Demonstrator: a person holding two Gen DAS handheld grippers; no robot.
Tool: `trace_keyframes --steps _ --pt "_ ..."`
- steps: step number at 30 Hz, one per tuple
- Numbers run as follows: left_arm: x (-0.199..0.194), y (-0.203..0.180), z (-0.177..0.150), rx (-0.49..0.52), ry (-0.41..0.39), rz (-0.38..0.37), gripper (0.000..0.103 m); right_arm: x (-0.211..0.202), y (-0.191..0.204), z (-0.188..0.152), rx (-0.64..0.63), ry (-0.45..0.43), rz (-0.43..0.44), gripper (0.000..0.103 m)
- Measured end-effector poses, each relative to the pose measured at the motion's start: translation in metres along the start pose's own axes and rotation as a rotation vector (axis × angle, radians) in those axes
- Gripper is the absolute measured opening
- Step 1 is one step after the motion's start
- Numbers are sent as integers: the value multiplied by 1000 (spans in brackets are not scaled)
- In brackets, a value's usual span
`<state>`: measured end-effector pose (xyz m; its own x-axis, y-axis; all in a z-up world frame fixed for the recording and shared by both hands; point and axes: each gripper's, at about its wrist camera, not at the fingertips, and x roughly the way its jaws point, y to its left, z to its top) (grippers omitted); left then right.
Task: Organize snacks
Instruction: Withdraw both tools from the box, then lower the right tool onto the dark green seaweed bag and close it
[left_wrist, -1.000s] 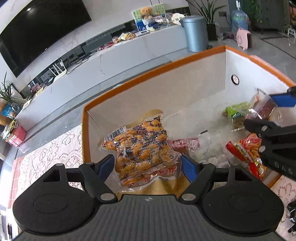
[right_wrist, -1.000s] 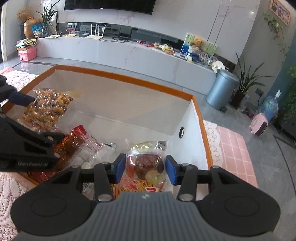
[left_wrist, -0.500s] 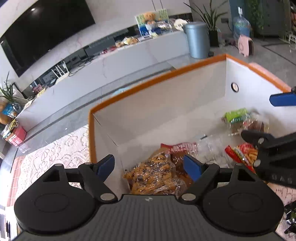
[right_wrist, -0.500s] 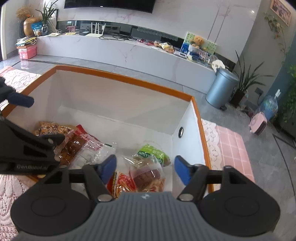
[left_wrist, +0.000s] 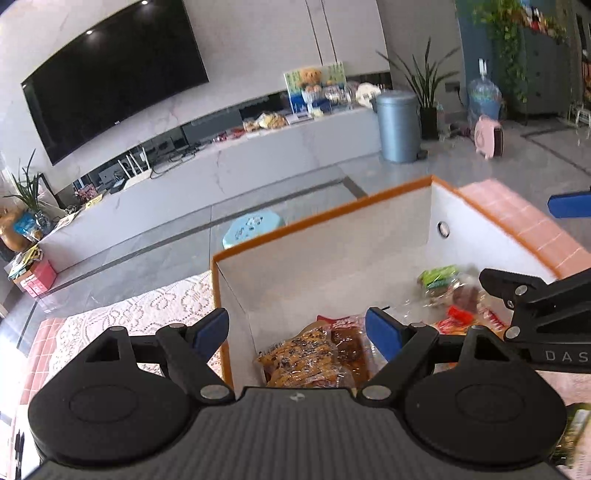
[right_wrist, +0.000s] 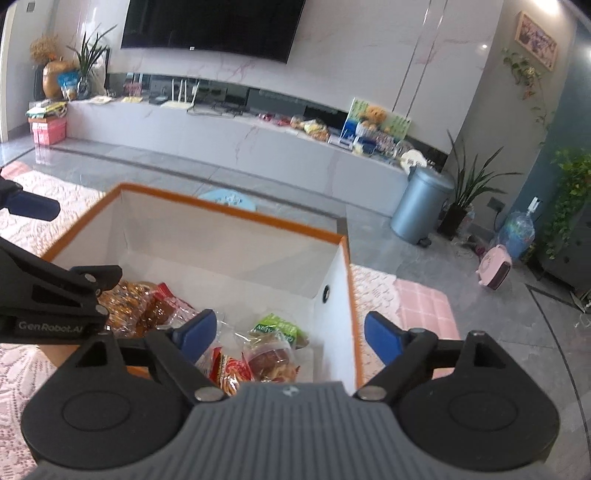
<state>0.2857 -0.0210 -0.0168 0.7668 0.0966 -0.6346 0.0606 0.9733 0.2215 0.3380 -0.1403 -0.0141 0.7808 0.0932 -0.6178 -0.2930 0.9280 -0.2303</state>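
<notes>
Both grippers have lifted back from the orange-rimmed white box (left_wrist: 325, 218), the left gripper (left_wrist: 297, 332) and right gripper (right_wrist: 286, 334) spread wide and empty, with the orange-brown snack bag (left_wrist: 306, 360) at the box's left and the cake packet (right_wrist: 271, 356) lying at its right.

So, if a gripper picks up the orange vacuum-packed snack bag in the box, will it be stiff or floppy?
The orange snack bag probably bends little: its film looks tight over lumpy pieces. The glossy plastic may slip between pads.
</notes>
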Motion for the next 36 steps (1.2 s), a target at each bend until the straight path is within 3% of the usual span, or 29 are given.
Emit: trace_keyframes --steps 6,16,24,28,36 --pt "-48 2 -8 -51 -58 -47 98 -51 -10 -16 86 -48 25 89" --pt "-118 -12 -31 -118 -137 -150 98 -128 -17 -73 252 -96 12 93" --pt "-109 -31 -72 -97 -49 -177 98 -152 -4 -124 251 -95 -51 93" --pt "-102 -36 -90 -83 -16 -147 98 -149 -1 -151 254 -50 -72 93" --pt "-84 -44 -126 -71 87 -159 97 -135 3 -178 277 16 -69 92"
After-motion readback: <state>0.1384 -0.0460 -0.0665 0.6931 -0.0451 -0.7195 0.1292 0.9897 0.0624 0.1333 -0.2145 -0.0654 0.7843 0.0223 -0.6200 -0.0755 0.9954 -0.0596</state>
